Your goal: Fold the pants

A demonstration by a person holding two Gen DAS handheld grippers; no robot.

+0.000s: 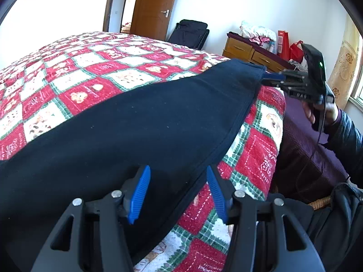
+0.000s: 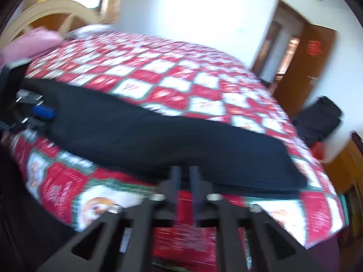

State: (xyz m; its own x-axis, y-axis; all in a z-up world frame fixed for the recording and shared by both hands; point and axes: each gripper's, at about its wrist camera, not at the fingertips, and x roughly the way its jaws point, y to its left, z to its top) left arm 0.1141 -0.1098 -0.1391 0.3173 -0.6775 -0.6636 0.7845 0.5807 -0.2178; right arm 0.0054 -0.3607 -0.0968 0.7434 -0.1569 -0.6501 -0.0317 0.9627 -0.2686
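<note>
On a bed [image 1: 68,86] under a red patchwork quilt, the black pants [image 1: 136,124] are lying stretched along the near edge, apparently being readied for a fold. In the left wrist view the left claw [image 1: 179,192] is standing wide open astride the pants' hem, gripping nothing, while the right claw [image 1: 272,79] is pinching the far corner. In the blurred right wrist view the right claw [image 2: 186,185] is showing nearly closed fingers at the cloth's edge; the left claw [image 2: 43,111] is sitting at the other end. Next, by judgement, the left must close before lifting
</note>
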